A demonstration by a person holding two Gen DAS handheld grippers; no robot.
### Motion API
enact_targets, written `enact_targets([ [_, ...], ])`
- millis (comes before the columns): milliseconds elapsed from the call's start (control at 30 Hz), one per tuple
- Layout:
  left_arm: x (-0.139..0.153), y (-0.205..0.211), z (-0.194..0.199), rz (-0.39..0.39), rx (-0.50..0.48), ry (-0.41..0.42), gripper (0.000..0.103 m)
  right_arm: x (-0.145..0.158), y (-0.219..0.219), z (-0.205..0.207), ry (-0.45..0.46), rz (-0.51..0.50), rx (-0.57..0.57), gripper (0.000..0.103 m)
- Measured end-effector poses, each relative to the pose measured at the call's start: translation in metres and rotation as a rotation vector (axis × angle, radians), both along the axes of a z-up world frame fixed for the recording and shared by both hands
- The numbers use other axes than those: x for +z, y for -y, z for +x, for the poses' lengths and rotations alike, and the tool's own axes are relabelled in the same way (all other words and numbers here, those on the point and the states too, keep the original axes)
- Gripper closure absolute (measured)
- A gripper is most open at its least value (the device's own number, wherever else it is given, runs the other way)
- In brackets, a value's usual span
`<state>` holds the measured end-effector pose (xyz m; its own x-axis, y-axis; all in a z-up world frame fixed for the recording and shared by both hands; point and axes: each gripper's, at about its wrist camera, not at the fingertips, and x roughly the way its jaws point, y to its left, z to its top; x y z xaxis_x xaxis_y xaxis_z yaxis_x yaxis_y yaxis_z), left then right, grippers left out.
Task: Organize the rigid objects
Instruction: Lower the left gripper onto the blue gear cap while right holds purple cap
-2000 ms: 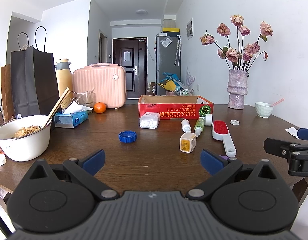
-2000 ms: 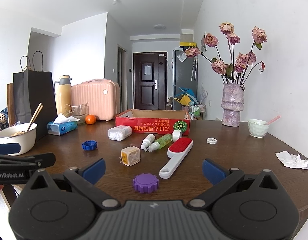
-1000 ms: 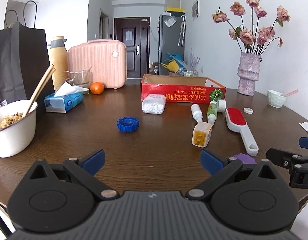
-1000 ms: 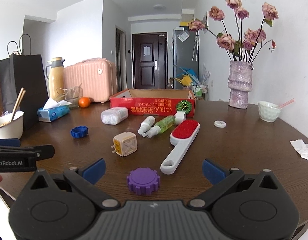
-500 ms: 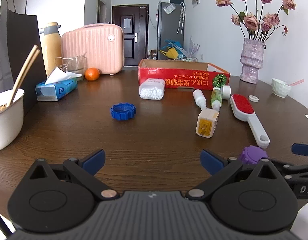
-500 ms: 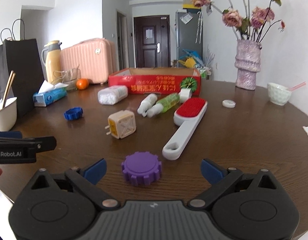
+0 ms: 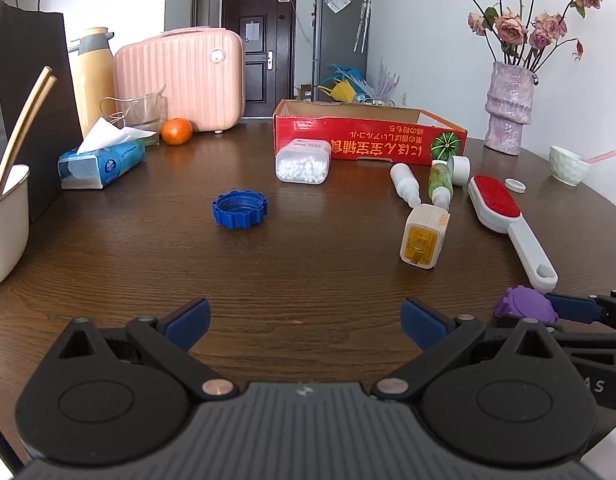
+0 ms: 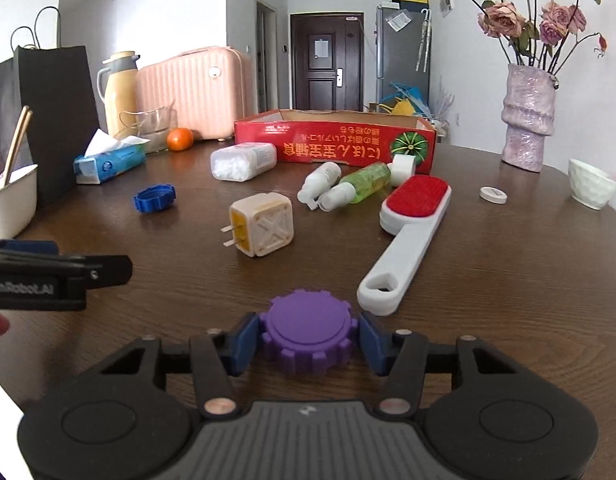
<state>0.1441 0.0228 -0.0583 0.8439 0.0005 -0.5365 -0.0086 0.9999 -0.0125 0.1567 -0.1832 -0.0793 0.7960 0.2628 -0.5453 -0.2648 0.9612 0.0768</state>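
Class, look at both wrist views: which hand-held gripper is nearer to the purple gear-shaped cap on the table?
Right. The right hand-held gripper has the purple cap between its closing fingers. The left hand-held gripper hangs open over bare table, with the cap off to its right.

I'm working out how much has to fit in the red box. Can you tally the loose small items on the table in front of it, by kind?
Gear-edged caps: 2, purple and blue
Small bottles: 2, white and green
Pill container: 1
Plug adapter: 1
Lint brush: 1
Small white cup: 1
Round white lid: 1
Total: 9
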Motion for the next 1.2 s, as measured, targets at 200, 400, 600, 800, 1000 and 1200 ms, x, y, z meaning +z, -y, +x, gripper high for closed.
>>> enact_targets([
  [200,0.002,-0.002,0.006,-0.002,0.008,0.002,0.000,0.006,0.001,0.002,0.025,0.014,0.010,0.050],
  [400,0.007,-0.004,0.013,-0.002,0.015,0.009,0.000,0.015,0.002,0.005,0.051,0.022,0.012,0.050],
  [600,0.015,-0.005,0.024,0.000,0.024,0.017,0.000,0.023,0.004,0.013,0.072,0.028,0.001,0.050],
  [800,0.020,-0.006,0.037,-0.001,0.031,0.016,0.000,0.028,0.006,0.025,0.081,0.029,-0.007,0.050],
  [1000,0.023,-0.004,0.050,0.007,0.028,0.013,0.000,0.032,0.009,0.039,0.088,0.033,-0.021,0.050],
  [1200,0.025,-0.010,0.069,0.005,0.059,0.000,0.000,0.037,0.010,0.051,0.098,0.029,-0.029,0.050],
])
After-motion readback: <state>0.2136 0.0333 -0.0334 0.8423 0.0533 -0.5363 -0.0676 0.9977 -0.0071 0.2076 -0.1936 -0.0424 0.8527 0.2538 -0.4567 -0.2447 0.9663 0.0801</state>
